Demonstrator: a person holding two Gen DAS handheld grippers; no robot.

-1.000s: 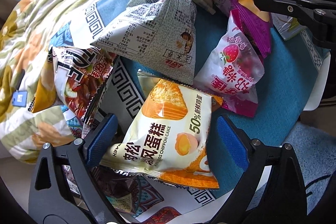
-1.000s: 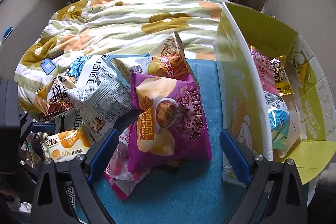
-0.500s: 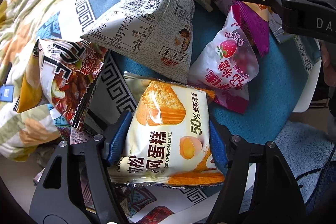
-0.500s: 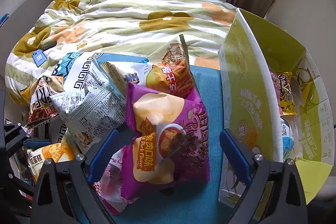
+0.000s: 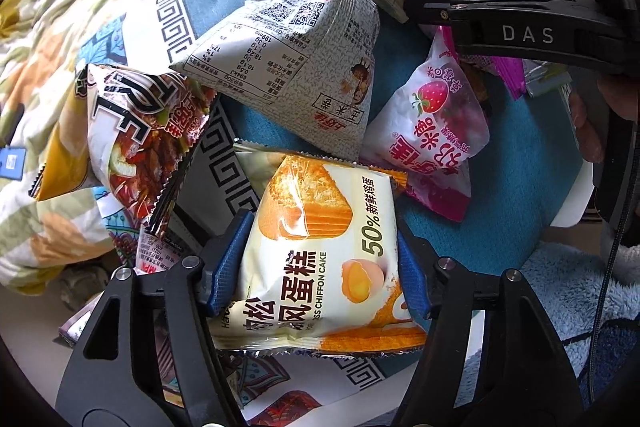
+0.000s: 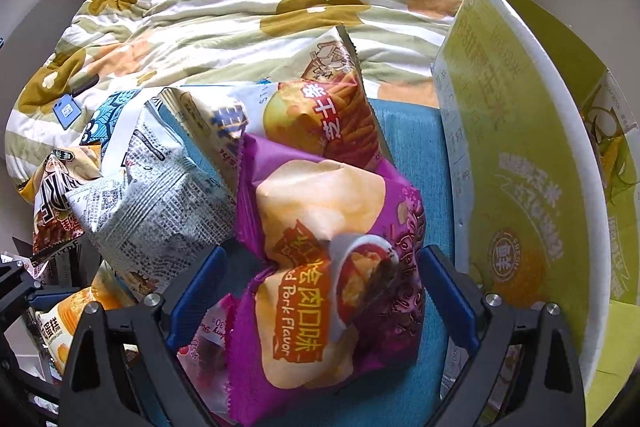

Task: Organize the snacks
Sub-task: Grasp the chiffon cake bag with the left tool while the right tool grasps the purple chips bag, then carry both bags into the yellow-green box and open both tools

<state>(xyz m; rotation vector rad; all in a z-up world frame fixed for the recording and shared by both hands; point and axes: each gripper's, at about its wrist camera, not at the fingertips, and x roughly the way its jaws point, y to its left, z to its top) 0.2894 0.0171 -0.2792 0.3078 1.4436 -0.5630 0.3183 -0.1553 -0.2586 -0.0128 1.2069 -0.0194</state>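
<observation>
Bedding in a floral print lies behind a teal surface heaped with snack packets. Your left gripper points down at the chiffon cake packet at the near edge of the heap; its jaws are closing, with both blue pads already against the packet's sides. Just beyond lie a grey newsprint bag and a strawberry packet. Your right gripper hangs wide, straddling the purple pork-flavour chip bag without touching it. You look mid-pickup; next, lift the cake clear and carry it to the green carton standing to the right, probably its destination.
</observation>
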